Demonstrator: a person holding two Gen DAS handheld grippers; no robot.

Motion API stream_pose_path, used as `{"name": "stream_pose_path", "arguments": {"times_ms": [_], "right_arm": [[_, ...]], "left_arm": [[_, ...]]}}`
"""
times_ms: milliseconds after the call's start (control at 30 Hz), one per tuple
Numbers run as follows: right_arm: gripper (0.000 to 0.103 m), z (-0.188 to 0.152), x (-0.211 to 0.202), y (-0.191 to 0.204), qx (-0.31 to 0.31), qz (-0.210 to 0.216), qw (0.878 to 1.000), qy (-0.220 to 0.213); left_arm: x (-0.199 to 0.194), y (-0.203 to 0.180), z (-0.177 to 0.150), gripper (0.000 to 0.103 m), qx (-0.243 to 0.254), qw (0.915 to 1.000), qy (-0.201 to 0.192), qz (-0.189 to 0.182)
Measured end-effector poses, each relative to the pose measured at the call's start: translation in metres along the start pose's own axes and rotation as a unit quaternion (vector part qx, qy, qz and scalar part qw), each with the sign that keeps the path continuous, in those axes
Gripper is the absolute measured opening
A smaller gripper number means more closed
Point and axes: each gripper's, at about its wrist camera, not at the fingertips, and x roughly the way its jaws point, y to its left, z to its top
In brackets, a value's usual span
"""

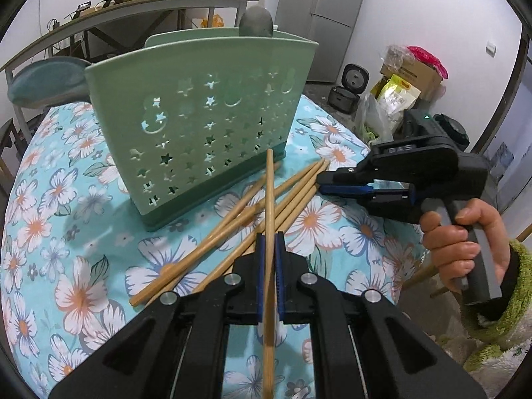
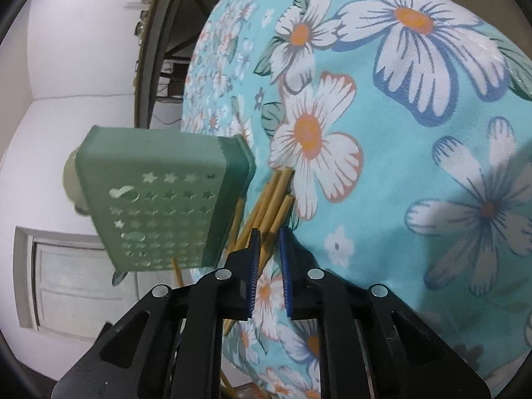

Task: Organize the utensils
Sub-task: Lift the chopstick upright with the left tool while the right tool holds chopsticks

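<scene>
A round table under a turquoise floral cloth [image 1: 83,286] is filling most of both views. On it, a pale green utensil holder [image 1: 202,123] is standing upright, its front wall pierced with star and gourd cut-outs above a darker green base; from the left gripper [image 1: 270,237] it is sitting at about eleven o'clock, and in the right wrist view it is lying at about ten o'clock of the right gripper [image 2: 268,232].

A loose heap of wooden chopsticks [image 1: 299,196] is lying fanned on the cloth just in front of the holder's base, tips pointing toward two o'clock. They are plain, pale tan, straight and slender.

The left gripper is clamping one single chopstick [image 1: 270,193] between its blue pads, jaws nearly closed; the stick is running straight out at twelve o'clock over the heap, its far end reaching close to the holder's base.

The right gripper, held by a hand [image 1: 465,249] in a fuzzy green sleeve [image 1: 508,299], is sitting at two o'clock of the left one, its tips at the heap's far ends. Its jaws are standing a narrow gap apart with stick ends [image 2: 282,199] just ahead of them, and the pads are not pressing on any.
</scene>
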Motion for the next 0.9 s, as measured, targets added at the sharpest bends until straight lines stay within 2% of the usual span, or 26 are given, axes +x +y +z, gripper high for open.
{"name": "stream_pose_path", "arguments": {"times_ms": [167,233,400,467,600,900], "right_arm": [[0.012,0.004,0.006,0.002,0.012,-0.001,1.0,-0.005],[0.017,0.006,0.007,0.004,0.017,0.006,1.0,-0.007],[0.019,0.012,0.017,0.012,0.02,0.003,1.0,-0.009],[0.018,0.013,0.021,0.015,0.016,-0.002,1.0,-0.013],[0.006,0.016,0.029,0.014,0.022,-0.002,1.0,-0.019],[0.006,0.016,0.02,0.009,0.017,0.019,0.999,-0.027]], "left_arm": [[-0.004,0.001,-0.002,0.005,-0.002,1.0,-0.003,-0.003],[-0.003,0.001,-0.002,0.005,-0.004,1.0,-0.004,-0.003],[-0.002,0.003,-0.001,0.005,-0.008,0.9999,-0.005,-0.005],[-0.001,0.002,-0.001,0.005,-0.009,0.9999,-0.004,-0.006],[-0.002,0.002,-0.001,0.005,-0.011,0.9999,-0.005,-0.005],[-0.007,0.001,-0.001,0.005,-0.013,0.9999,-0.007,-0.001]]}}
